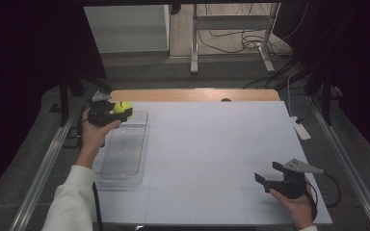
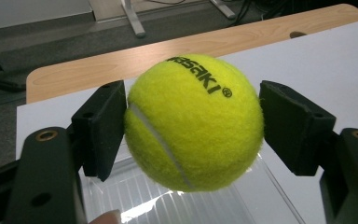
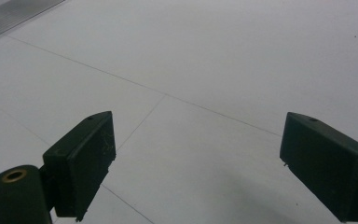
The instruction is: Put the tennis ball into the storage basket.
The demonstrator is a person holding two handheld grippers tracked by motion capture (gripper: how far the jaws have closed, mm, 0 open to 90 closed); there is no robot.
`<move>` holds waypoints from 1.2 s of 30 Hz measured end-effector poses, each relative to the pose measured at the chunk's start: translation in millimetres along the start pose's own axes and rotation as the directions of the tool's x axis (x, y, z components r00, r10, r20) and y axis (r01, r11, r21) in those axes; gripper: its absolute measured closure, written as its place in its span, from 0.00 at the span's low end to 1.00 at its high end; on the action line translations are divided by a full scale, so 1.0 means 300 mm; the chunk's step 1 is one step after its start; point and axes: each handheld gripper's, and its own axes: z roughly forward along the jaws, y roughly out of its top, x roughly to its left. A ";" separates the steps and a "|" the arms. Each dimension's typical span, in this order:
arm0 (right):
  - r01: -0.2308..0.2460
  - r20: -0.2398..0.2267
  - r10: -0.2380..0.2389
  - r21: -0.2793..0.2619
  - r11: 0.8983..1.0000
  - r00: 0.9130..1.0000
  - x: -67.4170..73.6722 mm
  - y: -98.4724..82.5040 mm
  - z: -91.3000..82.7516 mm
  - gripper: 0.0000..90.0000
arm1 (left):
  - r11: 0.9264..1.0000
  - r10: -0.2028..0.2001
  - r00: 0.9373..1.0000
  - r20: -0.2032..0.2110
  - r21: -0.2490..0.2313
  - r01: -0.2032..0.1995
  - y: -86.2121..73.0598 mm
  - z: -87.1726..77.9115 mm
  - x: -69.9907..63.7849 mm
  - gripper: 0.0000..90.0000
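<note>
High view: left tongs [image 1: 121, 111] clamp tennis ball [image 1: 123, 108], round, no long axis.

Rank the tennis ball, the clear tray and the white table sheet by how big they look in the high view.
1. White table sheet, by far the largest.
2. Clear tray, a long rectangle lying on the sheet.
3. Tennis ball, smallest, held over the tray's far end; being farther from the camera, it looks slightly smaller still.

text: "...ASAKI ®", first letters cut off | on: tennis ball [image 2: 193, 123] | place: between the jaws, black print on top
</note>
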 end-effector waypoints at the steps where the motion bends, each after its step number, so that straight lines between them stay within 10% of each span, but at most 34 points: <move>1: 0.000 0.000 0.000 0.000 1.000 1.000 0.000 0.000 0.000 0.12 | 1.000 0.000 1.000 0.000 0.000 0.000 0.000 0.000 0.000 0.30; 36: -0.003 0.002 0.003 -0.001 1.000 1.000 -0.002 -0.001 -0.001 0.12 | 0.997 -0.052 0.994 -0.101 0.059 0.058 0.003 0.047 0.081 0.30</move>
